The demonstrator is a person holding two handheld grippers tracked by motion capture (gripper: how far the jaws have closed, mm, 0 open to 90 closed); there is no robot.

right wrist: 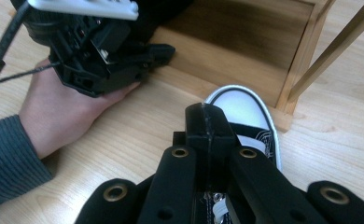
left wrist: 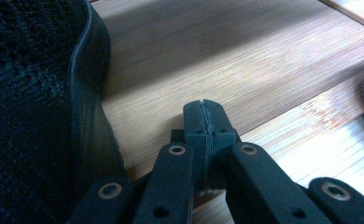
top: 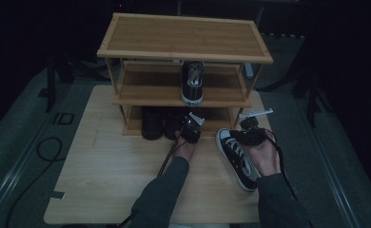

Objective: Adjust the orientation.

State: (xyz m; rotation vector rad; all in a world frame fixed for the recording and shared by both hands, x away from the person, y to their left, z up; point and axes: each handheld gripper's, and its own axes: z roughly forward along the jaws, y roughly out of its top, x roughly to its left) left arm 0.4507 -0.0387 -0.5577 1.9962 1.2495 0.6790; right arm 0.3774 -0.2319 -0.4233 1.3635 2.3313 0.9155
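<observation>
A black-and-white sneaker lies on the wooden table, its white toe cap towards a three-level wooden shoe rack. My right gripper hovers over this sneaker's front, jaws shut with nothing between the tips. The matching sneaker stands on the middle shelf. My left gripper is shut and empty at the bottom shelf's front edge, just right of a black mesh shoe. The right gripper view also has the left gripper in its hand.
The rack stands at the table's far half, its top shelf bare. A second dark shoe sits beside the mesh one on the bottom shelf. A rack post rises right of the sneaker's toe. Cables trail off the table's left.
</observation>
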